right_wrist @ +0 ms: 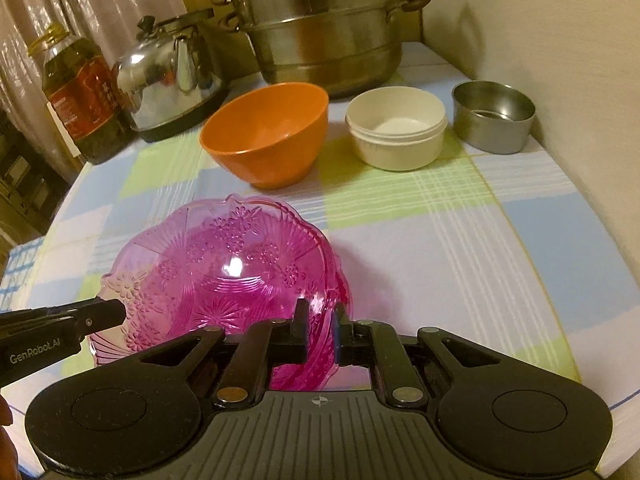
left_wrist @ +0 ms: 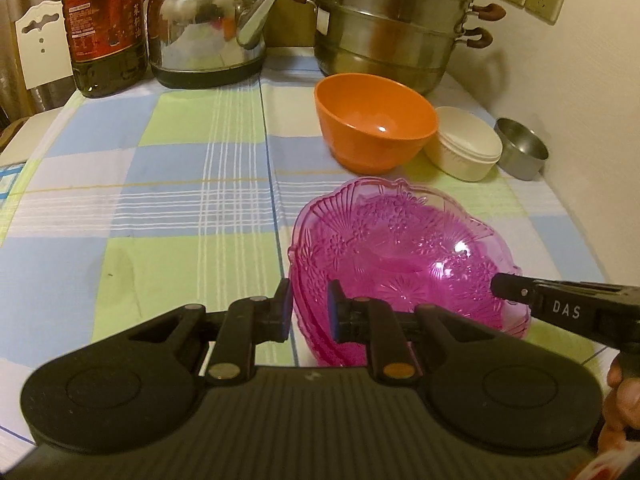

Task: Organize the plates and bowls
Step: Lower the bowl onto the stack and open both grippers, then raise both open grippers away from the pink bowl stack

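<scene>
Checked tablecloth (right_wrist: pixel 420 216) covers table: orange bowl (right_wrist: pixel 268 140), white tub (right_wrist: pixel 396 132), steel cup (right_wrist: pixel 494 116) (one row), kettle (right_wrist: pixel 172 76), steamer (right_wrist: pixel 320 36).

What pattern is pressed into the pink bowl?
Flowers and fan-like rays, moulded into the see-through pink bowl; clearest in the right wrist view.

The translucent pink bowl (left_wrist: pixel 400 248) is glossy embossed plastic. Behind it, the orange plastic bowl (left_wrist: pixel 374 120) is smooth and shiny, the cream plastic tub (left_wrist: pixel 464 144) matt. The small steel cup (left_wrist: pixel 522 148) looks brushed; the kettle (left_wrist: pixel 208 24) and stacked steamer pot (left_wrist: pixel 392 28) are polished metal. Checked cloth (left_wrist: pixel 160 200) covers the table.
</scene>
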